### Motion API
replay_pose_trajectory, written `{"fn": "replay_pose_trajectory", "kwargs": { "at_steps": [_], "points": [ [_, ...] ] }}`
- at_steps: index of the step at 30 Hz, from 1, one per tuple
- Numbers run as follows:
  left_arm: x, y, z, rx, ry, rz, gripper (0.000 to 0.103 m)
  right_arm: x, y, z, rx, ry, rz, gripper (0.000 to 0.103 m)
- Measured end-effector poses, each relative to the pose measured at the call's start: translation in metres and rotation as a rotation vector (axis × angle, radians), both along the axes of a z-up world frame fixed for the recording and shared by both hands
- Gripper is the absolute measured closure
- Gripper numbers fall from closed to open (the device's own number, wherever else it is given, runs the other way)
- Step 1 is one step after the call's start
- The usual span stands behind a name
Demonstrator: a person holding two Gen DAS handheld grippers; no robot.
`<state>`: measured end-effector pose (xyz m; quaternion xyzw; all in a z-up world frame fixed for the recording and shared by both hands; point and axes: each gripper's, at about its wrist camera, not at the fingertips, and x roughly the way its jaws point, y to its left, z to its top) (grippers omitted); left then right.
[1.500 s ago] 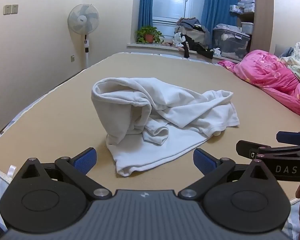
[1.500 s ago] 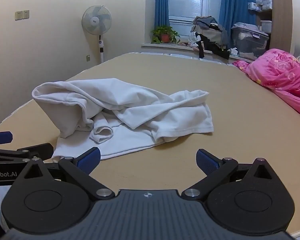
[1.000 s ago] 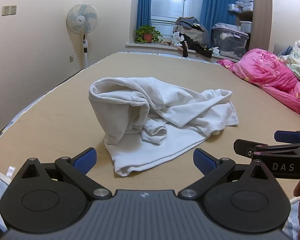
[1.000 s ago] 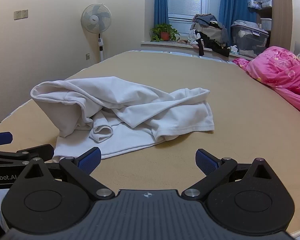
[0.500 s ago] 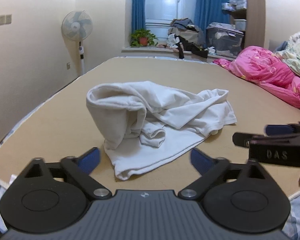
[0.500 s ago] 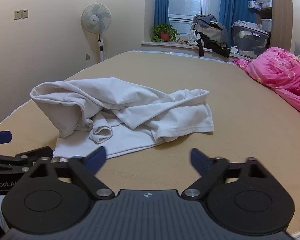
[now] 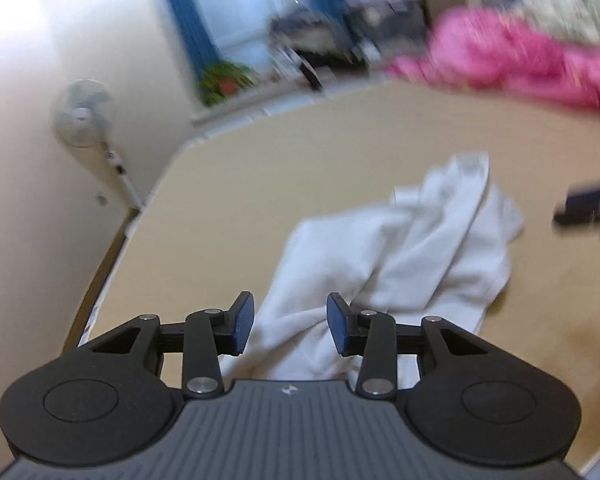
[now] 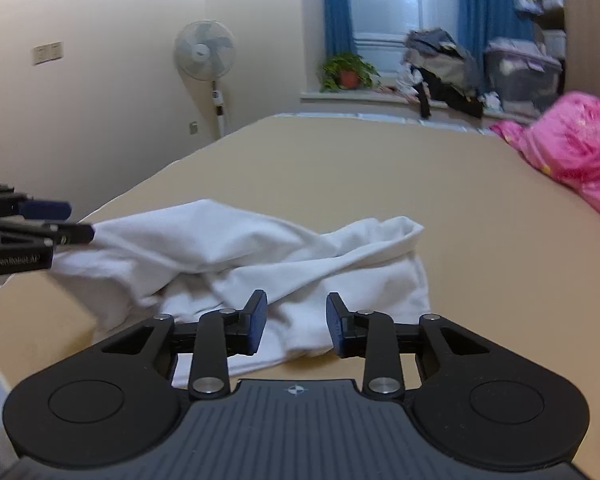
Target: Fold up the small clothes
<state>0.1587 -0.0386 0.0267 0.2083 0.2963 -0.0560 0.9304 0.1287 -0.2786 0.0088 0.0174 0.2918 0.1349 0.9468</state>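
Observation:
A crumpled white garment lies on the tan bed surface; it also shows in the right wrist view. My left gripper hovers over the garment's left end, jaws partly closed with a gap, nothing held. It shows at the left edge of the right wrist view. My right gripper is over the garment's near edge, jaws partly closed with a gap, empty. It shows blurred at the right of the left wrist view.
A pink quilt lies at the bed's right side. A standing fan, a potted plant and piled clothes and boxes stand beyond the far edge. The bed's left edge is close to the left gripper.
Both grippers have moved forward over the garment and narrowed their jaws. The left gripper has swung left and tilted, blurring its view.

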Motion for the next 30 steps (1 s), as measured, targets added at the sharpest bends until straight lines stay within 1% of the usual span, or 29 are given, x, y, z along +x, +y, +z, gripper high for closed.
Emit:
{"fn": "replay_pose_trajectory", "kwargs": {
  "at_steps": [2,3,4,5,6,7,8,9,10,11,12,13,14,15,16,17,18,19,20,21,22,23,25,26,28,30],
  "points": [
    [0.026,-0.004,-0.019,0.093,0.073,-0.065,0.060,0.018,-0.007,-0.007,0.012,0.026,-0.022,0.069],
    [0.033,-0.002,-0.030,0.127,0.095,-0.095,0.075,0.023,-0.009,-0.007,0.014,0.006,-0.035,0.069],
    [0.042,0.001,-0.037,0.164,0.103,-0.120,0.089,0.030,-0.012,-0.010,0.024,0.024,-0.044,0.069],
    [0.051,0.007,-0.042,0.183,0.105,-0.135,0.090,0.037,-0.012,-0.012,0.019,0.036,-0.045,0.069],
    [0.065,0.019,-0.044,0.179,0.114,-0.138,0.091,0.041,-0.014,-0.015,0.031,0.046,-0.046,0.069],
    [0.080,0.033,-0.042,0.153,0.122,-0.116,0.091,0.045,-0.014,-0.018,0.029,0.050,-0.046,0.069],
    [0.099,0.053,-0.038,0.116,0.113,-0.072,0.091,0.048,-0.014,-0.021,0.021,0.053,-0.045,0.069],
    [0.124,0.083,-0.031,0.058,0.077,0.021,0.091,0.052,-0.013,-0.024,0.010,0.057,-0.043,0.068],
    [0.146,0.112,-0.025,-0.006,0.044,0.152,0.091,0.054,-0.012,-0.027,0.005,0.063,-0.043,0.068],
    [0.164,0.143,-0.022,-0.093,0.035,0.283,0.090,0.057,-0.012,-0.031,0.006,0.072,-0.044,0.068],
    [0.180,0.168,-0.024,-0.179,0.062,0.379,0.088,0.059,-0.011,-0.035,0.006,0.089,-0.044,0.067],
    [0.188,0.175,-0.029,-0.199,0.104,0.404,0.086,0.062,-0.011,-0.038,0.006,0.099,-0.043,0.066],
    [0.190,0.175,-0.032,-0.185,0.136,0.386,0.085,0.064,-0.010,-0.041,0.002,0.105,-0.041,0.064],
    [0.182,0.171,-0.033,-0.135,0.108,0.344,0.077,0.066,-0.010,-0.044,-0.007,0.113,-0.040,0.060],
    [0.170,0.167,-0.032,-0.089,0.057,0.326,0.056,0.068,-0.009,-0.047,-0.022,0.117,-0.041,0.059],
    [0.157,0.165,-0.032,-0.061,0.018,0.323,0.046,0.072,-0.008,-0.050,-0.034,0.129,-0.043,0.056],
    [0.144,0.166,-0.031,-0.074,0.011,0.326,0.042,0.076,-0.009,-0.053,-0.036,0.134,-0.042,0.054],
    [0.130,0.170,-0.032,-0.139,0.045,0.341,0.043,0.080,-0.010,-0.056,-0.028,0.144,-0.041,0.053],
    [0.117,0.176,-0.035,-0.230,0.101,0.358,0.043,0.083,-0.009,-0.059,-0.021,0.166,-0.041,0.053],
    [0.102,0.180,-0.042,-0.342,0.183,0.365,0.044,0.086,-0.009,-0.061,-0.008,0.173,-0.038,0.053],
    [0.087,0.180,-0.047,-0.411,0.238,0.356,0.046,0.088,-0.008,-0.062,0.008,0.174,-0.027,0.053],
    [0.074,0.175,-0.049,-0.438,0.279,0.331,0.046,0.091,-0.006,-0.063,0.017,0.178,-0.012,0.053],
    [0.049,0.157,-0.058,-0.423,0.329,0.263,0.046,0.093,0.002,-0.068,-0.001,0.200,0.010,0.053],
    [0.041,0.151,-0.059,-0.420,0.341,0.250,0.046,0.096,0.006,-0.072,-0.012,0.229,0.013,0.052],
    [0.033,0.129,-0.082,-0.435,0.403,0.222,0.045,0.099,0.011,-0.079,0.011,0.264,0.023,0.051],
    [0.025,0.117,-0.108,-0.438,0.467,0.241,0.046,0.100,0.016,-0.083,0.009,0.255,0.030,0.049]
  ]
}}
